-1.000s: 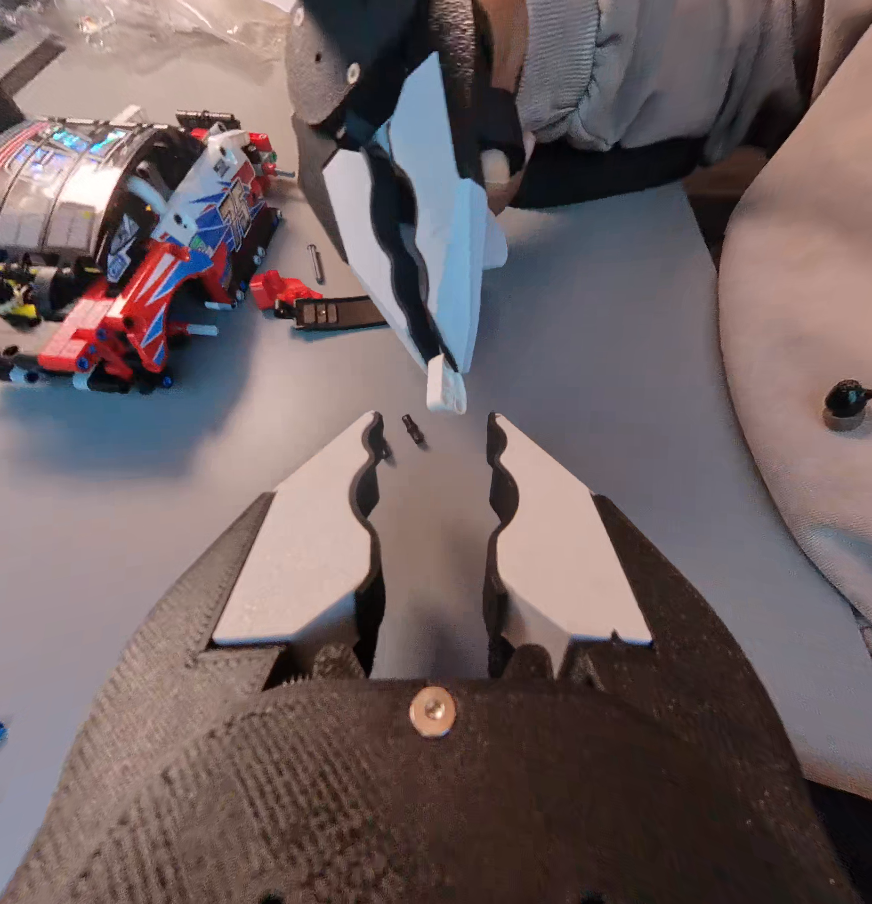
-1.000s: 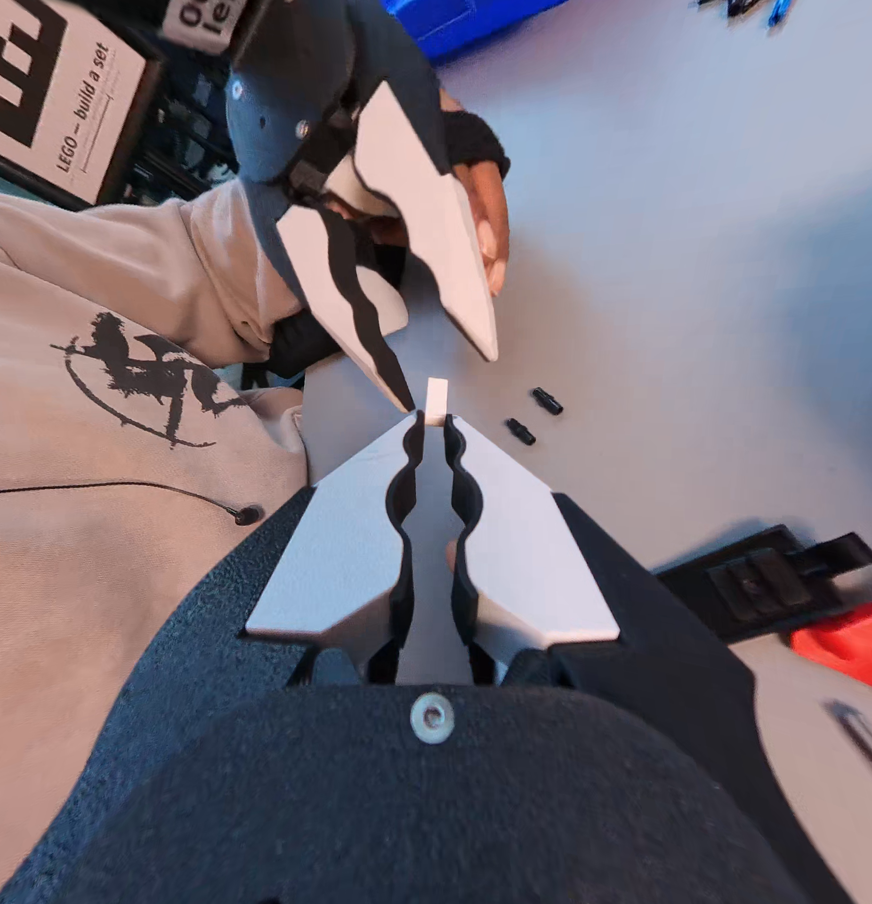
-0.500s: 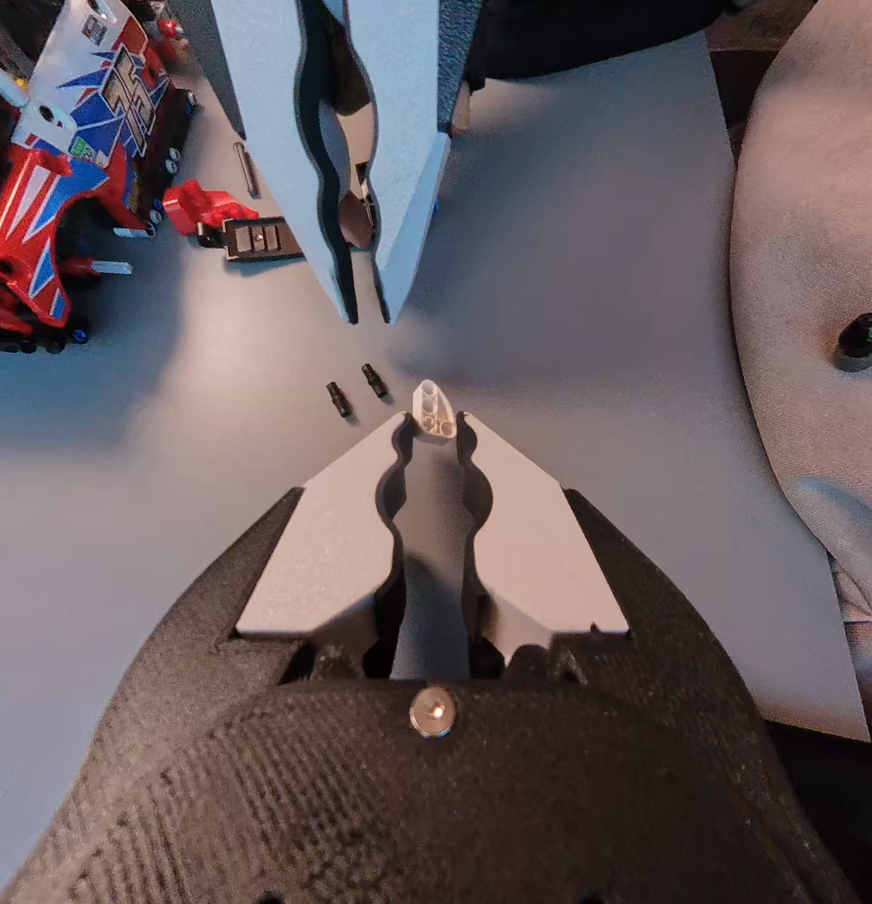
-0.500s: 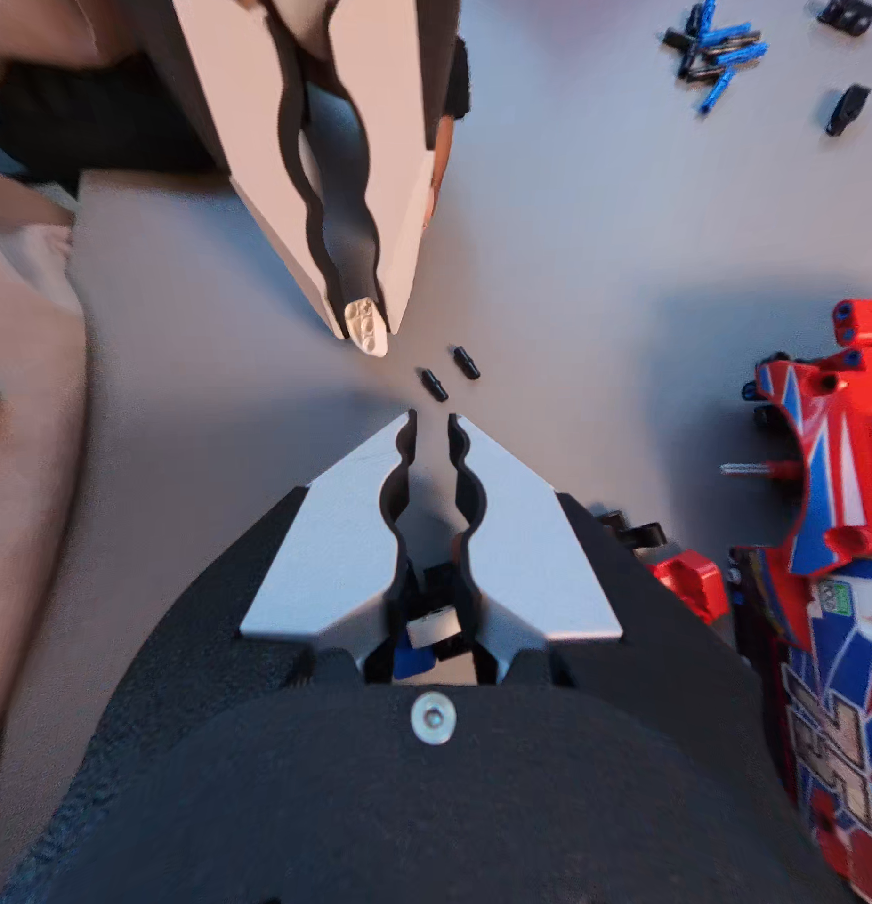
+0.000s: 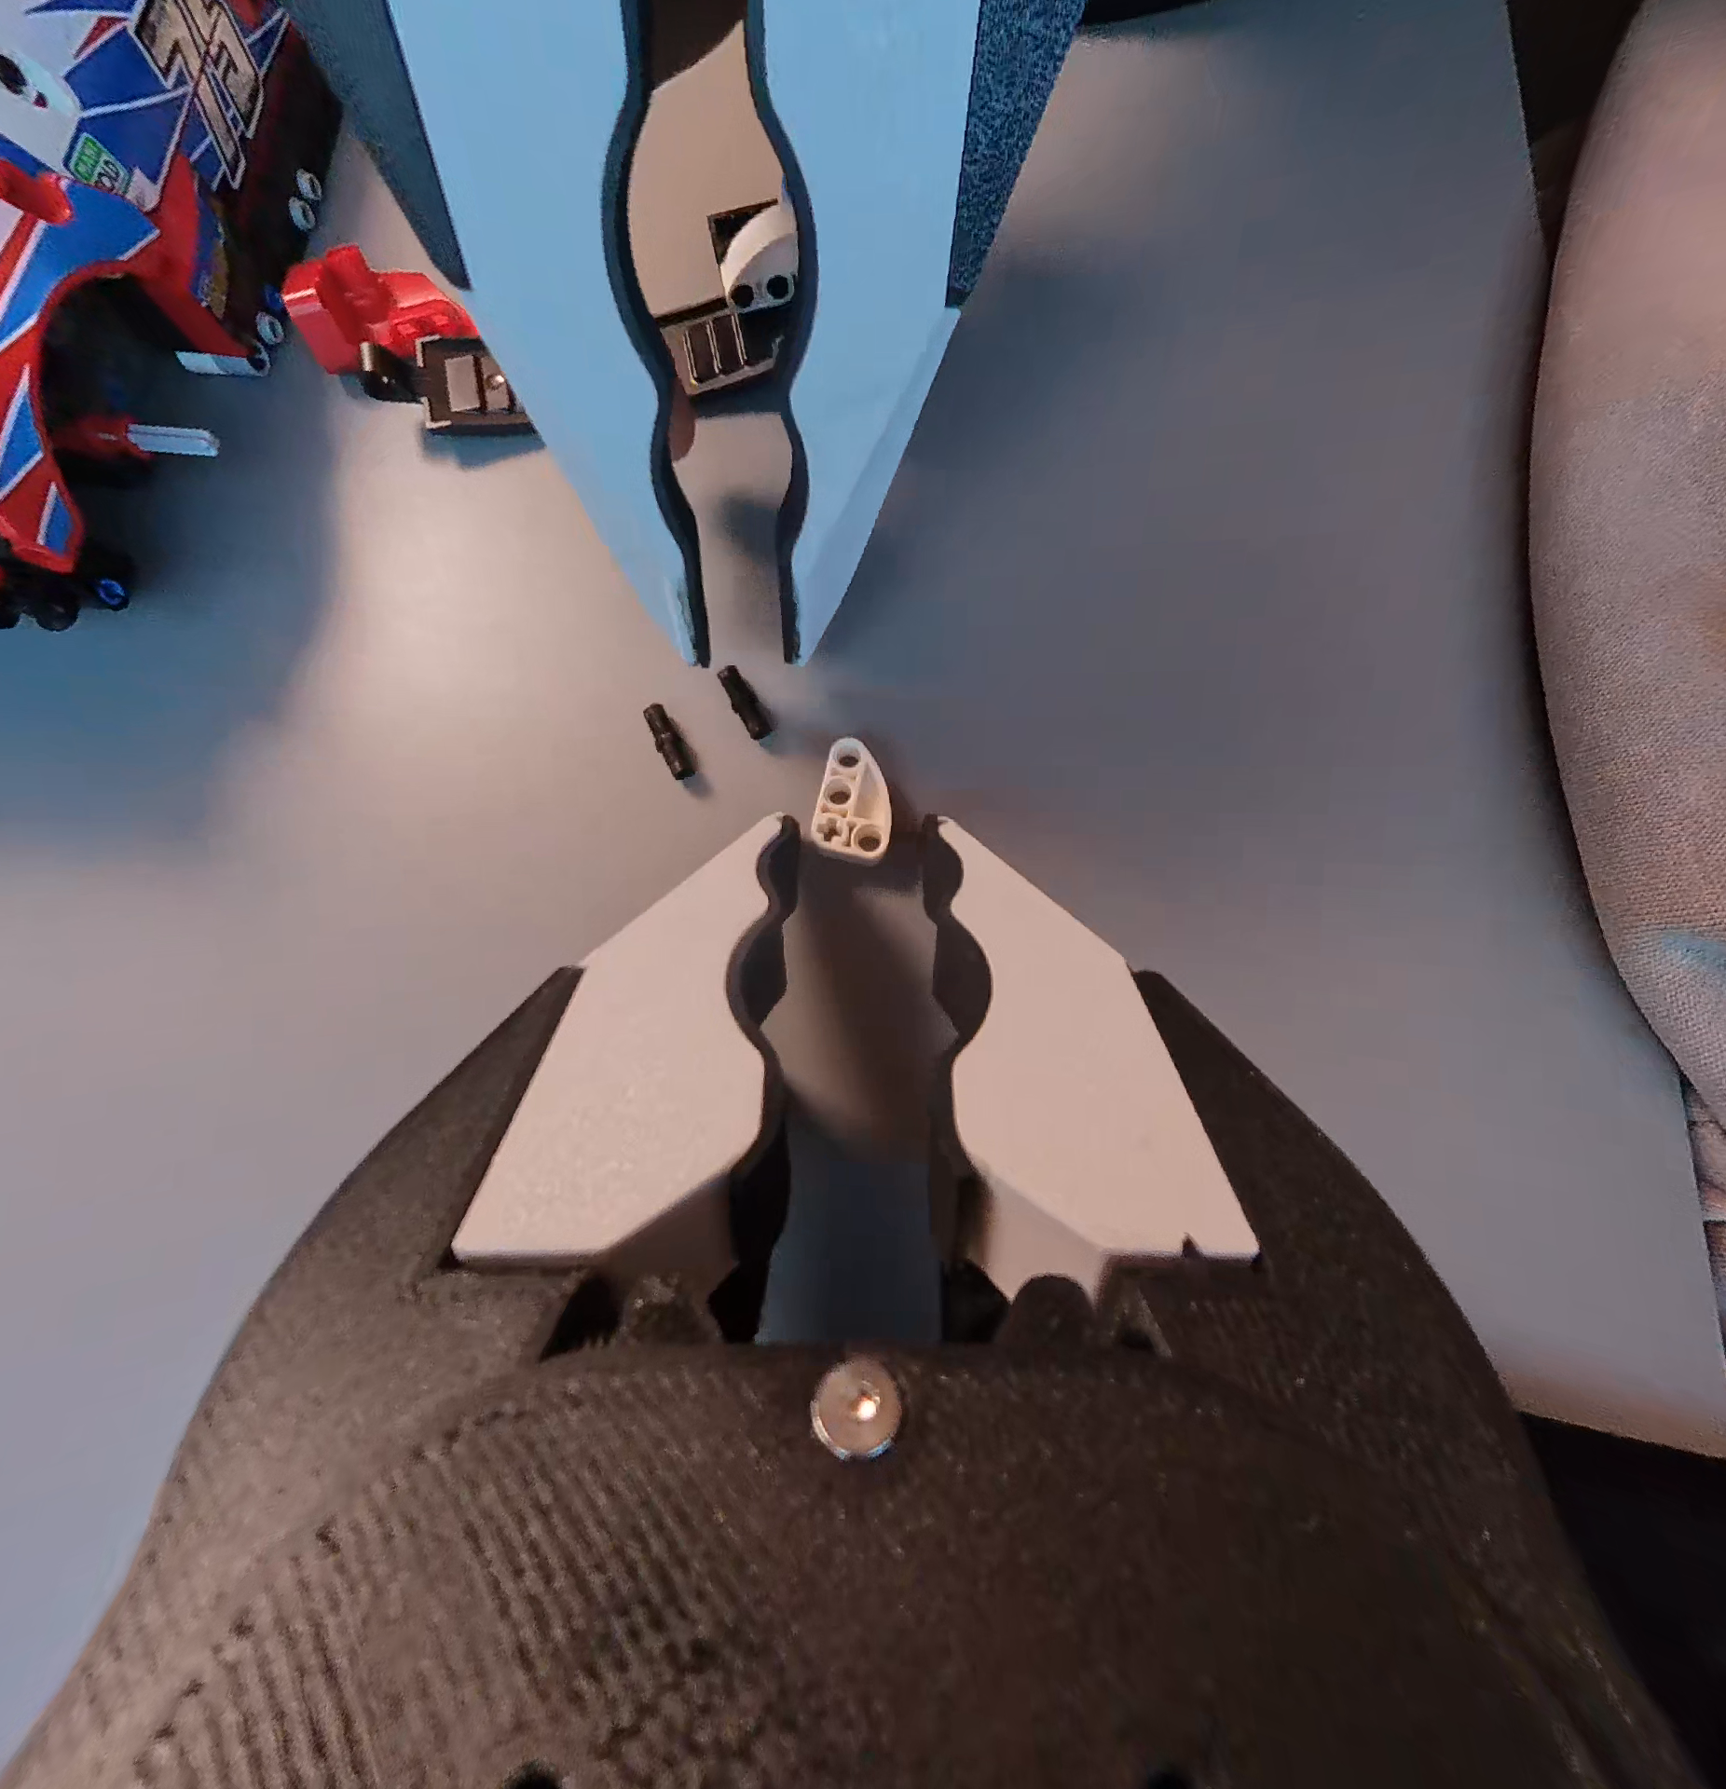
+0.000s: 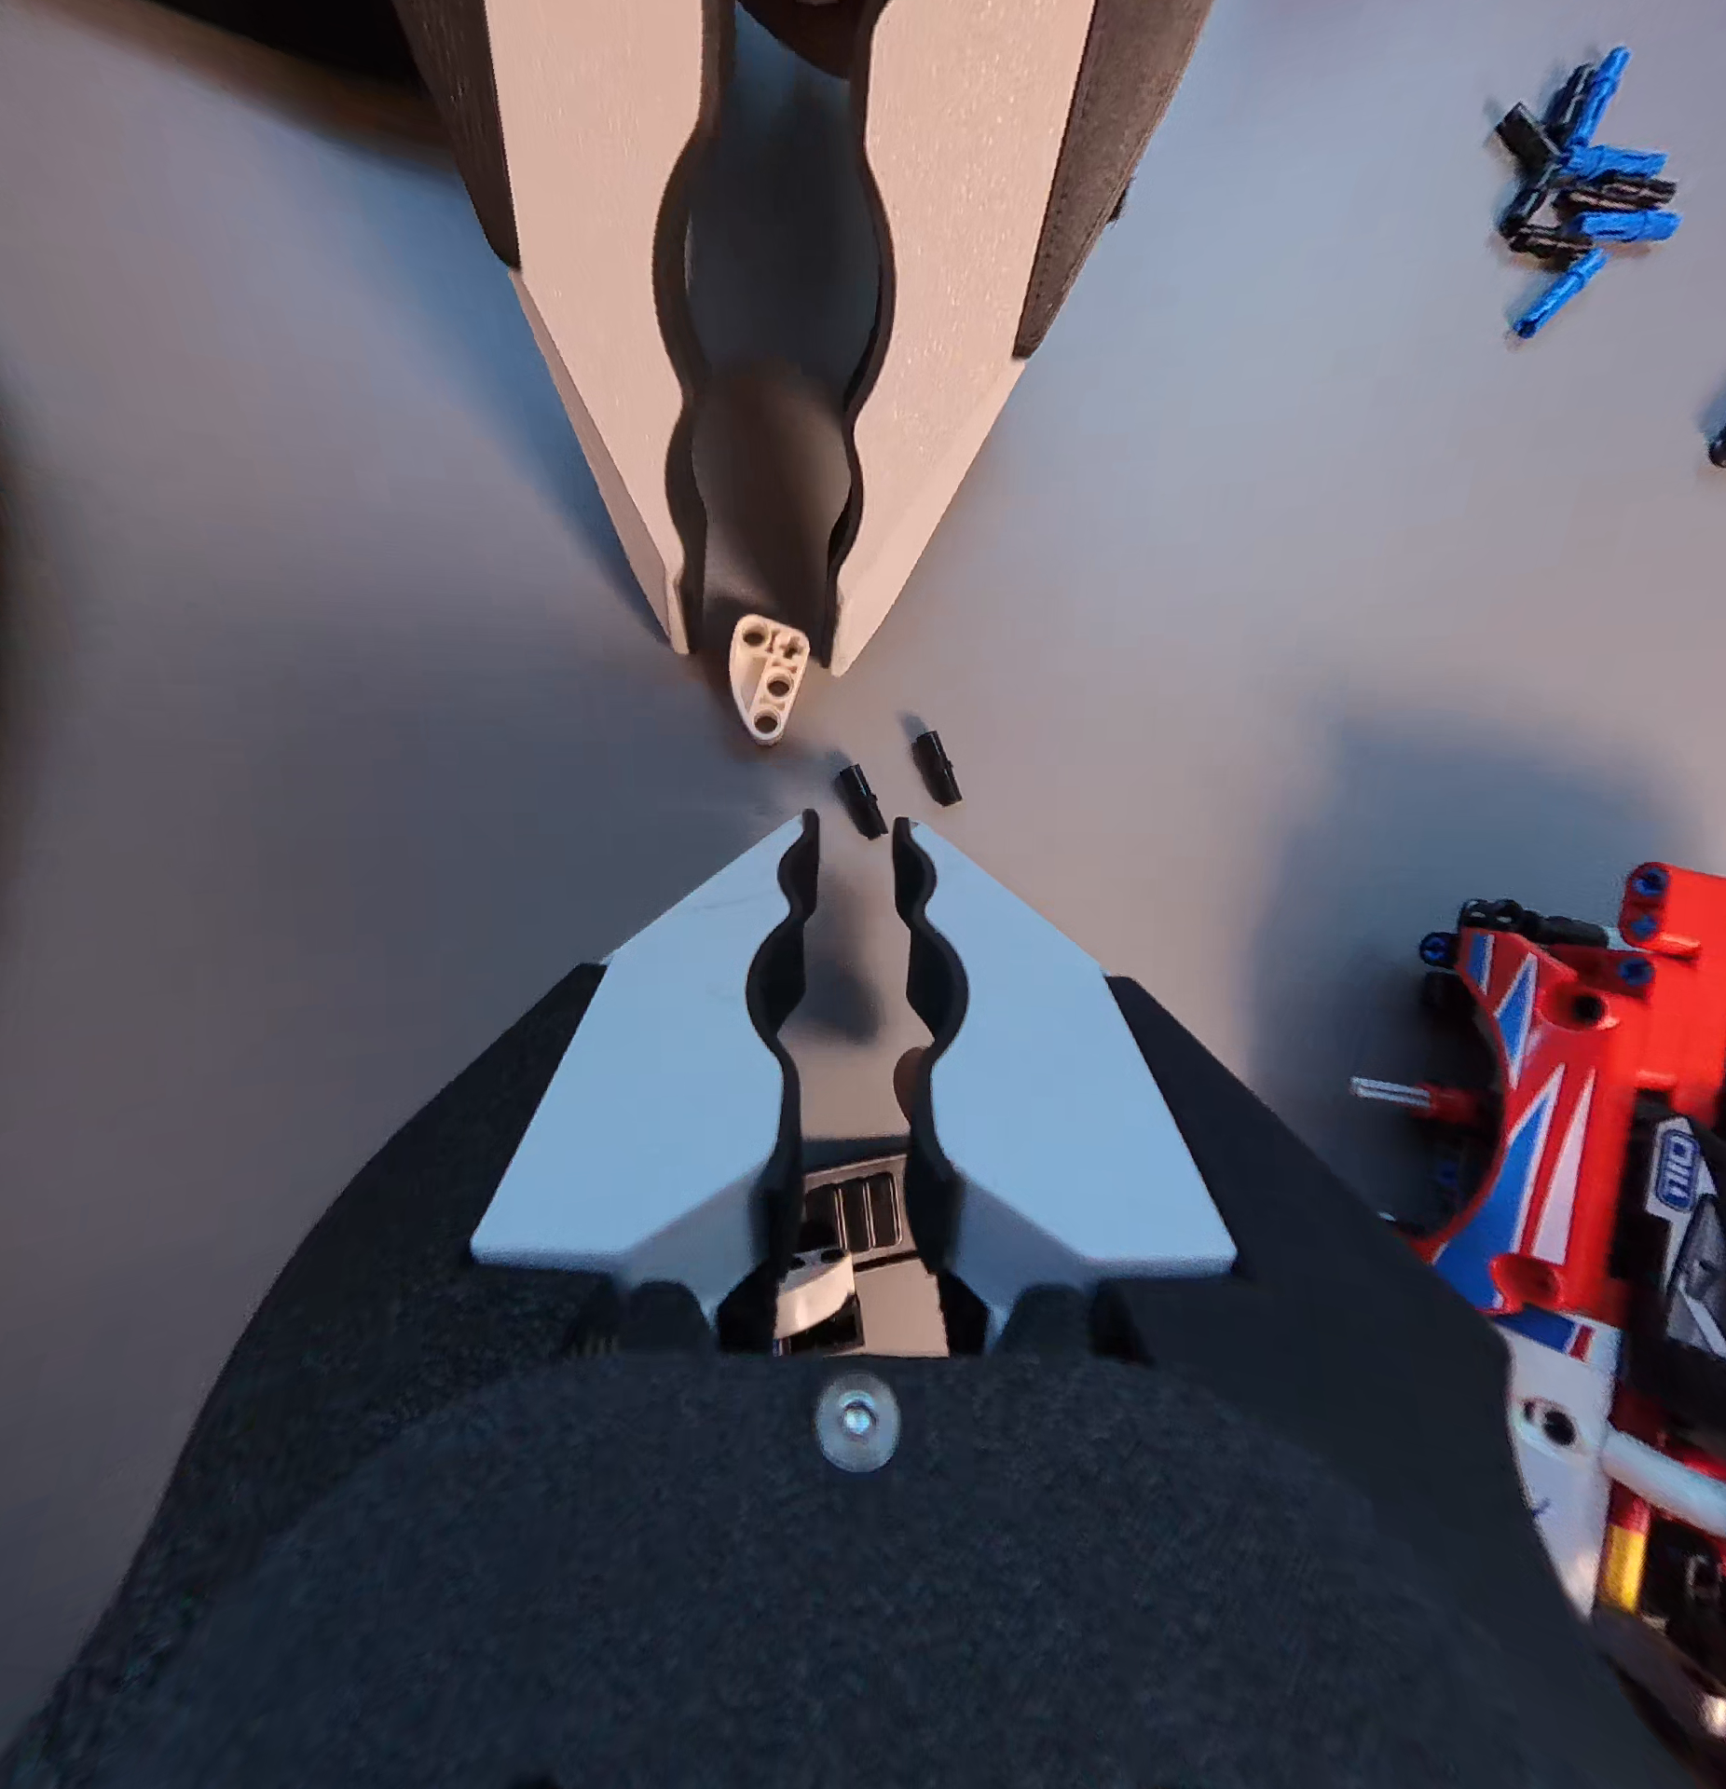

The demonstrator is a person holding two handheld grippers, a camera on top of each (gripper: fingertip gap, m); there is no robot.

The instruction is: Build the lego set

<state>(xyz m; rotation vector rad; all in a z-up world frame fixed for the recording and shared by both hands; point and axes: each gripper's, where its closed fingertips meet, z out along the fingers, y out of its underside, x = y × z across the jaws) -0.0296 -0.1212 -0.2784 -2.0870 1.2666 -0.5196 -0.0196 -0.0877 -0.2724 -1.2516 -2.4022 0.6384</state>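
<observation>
Grippers tip-to-tip — left gripper (image 5: 854, 821) parted around white piece (image 5: 851, 799).

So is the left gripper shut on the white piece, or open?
Open. The left gripper's tips stand apart, and the white piece sits between them with a gap on each side.

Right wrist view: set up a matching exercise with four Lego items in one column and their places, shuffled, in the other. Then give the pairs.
Items
1. white beam
2. two black pins
3. blue and black pin pile
4. red model car

Places
A. upper right corner of the view
B. right edge, beside the right gripper
C. at the left gripper fingertips
D. on the table, just ahead of the right gripper's tips

Pairs: 1-C, 2-D, 3-A, 4-B
</observation>
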